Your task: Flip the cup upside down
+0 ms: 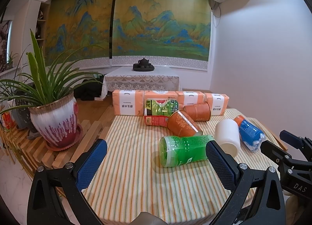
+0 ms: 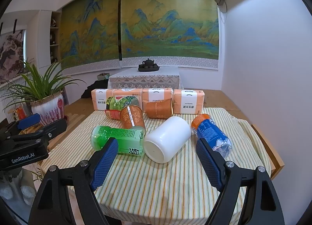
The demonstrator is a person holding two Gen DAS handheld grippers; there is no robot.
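Note:
A white cup (image 2: 168, 139) lies on its side on the striped tablecloth (image 2: 156, 182), its base facing me; it also shows in the left wrist view (image 1: 228, 137). My right gripper (image 2: 157, 151) is open and empty, its blue pads either side of the cup and a little short of it. My left gripper (image 1: 156, 156) is open and empty, in front of a lying green bottle (image 1: 183, 150). The left gripper also shows at the left of the right wrist view (image 2: 29, 127).
A green bottle (image 2: 119, 139), a blue bottle (image 2: 212, 134) and two orange paper cups (image 2: 133, 117) (image 2: 159, 108) lie around the white cup. Orange tissue packs (image 2: 148, 100) line the table's far edge. A potted plant (image 1: 54, 115) stands on a slatted bench at left.

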